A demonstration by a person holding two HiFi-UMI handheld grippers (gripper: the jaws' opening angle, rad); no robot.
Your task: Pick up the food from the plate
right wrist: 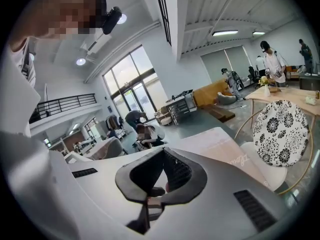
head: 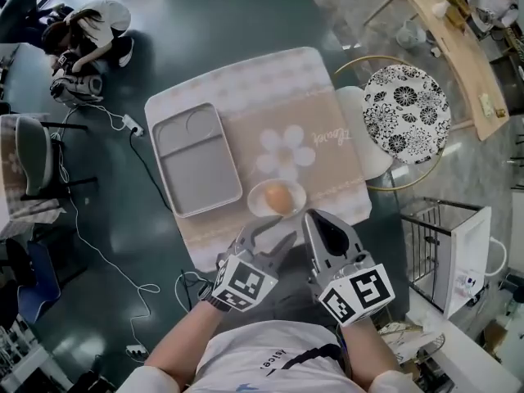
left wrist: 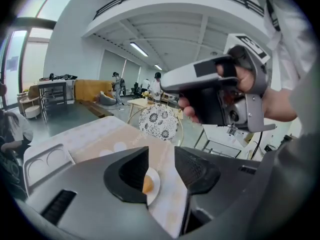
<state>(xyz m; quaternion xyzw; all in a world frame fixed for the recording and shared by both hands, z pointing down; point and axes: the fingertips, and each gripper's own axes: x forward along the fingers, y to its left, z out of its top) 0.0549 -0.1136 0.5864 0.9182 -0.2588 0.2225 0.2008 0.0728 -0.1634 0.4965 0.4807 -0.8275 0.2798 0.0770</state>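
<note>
1. The food, a small round orange-brown piece with a smooth skin (head: pixel 278 196), lay in the middle of the little white round plate (head: pixel 255 203). The plate stood on the beige flower-printed tablecloth (head: pixel 270 97), at 12 o'clock from my two tools and near them.
2. The grey compartment tray (head: pixel 196 170) was at 10 o'clock from the plate, apart from it.
3. My left gripper (left wrist: pixel 161 159) had its jaws spread with nothing between the pads. Through the gap I saw the plate and the food further ahead.
4. My right gripper (head: pixel 313 219) had its jaws pressed together and carried nothing.
5. I judged the food light and rounded, perhaps an egg or a bun. It could roll, slip or crack.
6. I would take it across its widest middle, one pad at 3 o'clock and one at 9 o'clock, closing gently so that the plate did not slide.
</note>
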